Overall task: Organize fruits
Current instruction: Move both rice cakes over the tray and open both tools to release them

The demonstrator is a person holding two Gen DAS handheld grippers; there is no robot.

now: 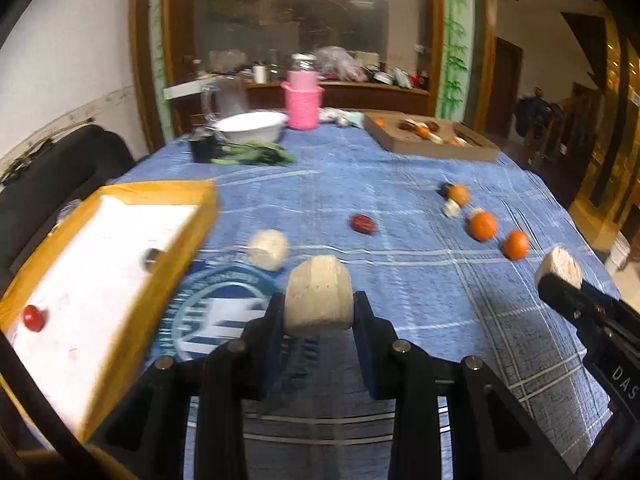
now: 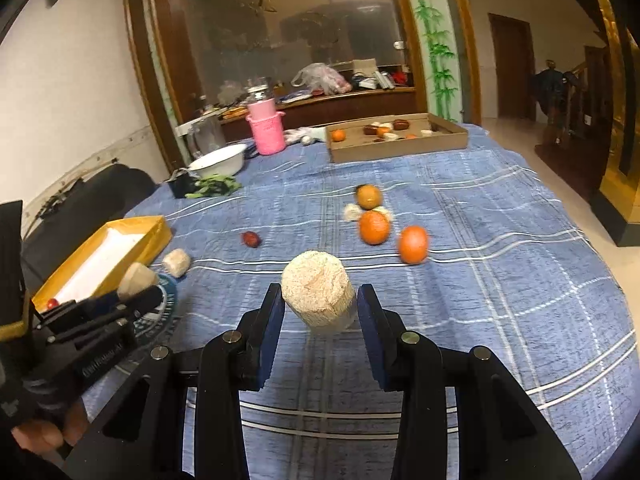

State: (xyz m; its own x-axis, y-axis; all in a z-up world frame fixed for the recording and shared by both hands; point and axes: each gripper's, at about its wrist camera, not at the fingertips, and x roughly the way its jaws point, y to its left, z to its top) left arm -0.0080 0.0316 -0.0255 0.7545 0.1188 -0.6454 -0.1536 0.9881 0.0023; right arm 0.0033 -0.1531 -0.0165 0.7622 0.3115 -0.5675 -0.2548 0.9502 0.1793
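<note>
Left wrist view first: the left gripper [image 1: 320, 312] has its fingers [image 1: 269, 320] clamped on a pale rice-cake-looking cylinder [image 1: 319, 294], dead centre, lower half of the frame. It's held up off the blue checked cloth on the worktop [image 1: 400, 184]. At the left edge sits a yellow-rimmed box [image 1: 176, 248] with a white floor, and a small red fruit [image 1: 33, 318] lies in its lower left corner. Just right of the box there's another pale cylinder [image 1: 269, 249] lying on the cloth, then a dark red date [image 1: 363, 224] a bit further right. Over on the right: two oranges [image 1: 483, 225] close together, with a brownish fruit [image 1: 459, 195] above them. The right gripper [image 1: 560, 280] pokes in from the right edge, pinching its own pale cylinder [image 1: 559, 266]. A cardboard tray [image 1: 440, 152] with more fruit sits upper right.

Right wrist view: the right gripper's fingers [image 2: 370, 320] hold the second cylinder by its sides, centre frame, end face towards the camera. The oranges [image 2: 374, 227] are just above and to the right, the date [image 2: 251, 239] to the left. The left gripper with its piece shows at lower left, right by the yellow box [image 2: 158, 236].
</note>
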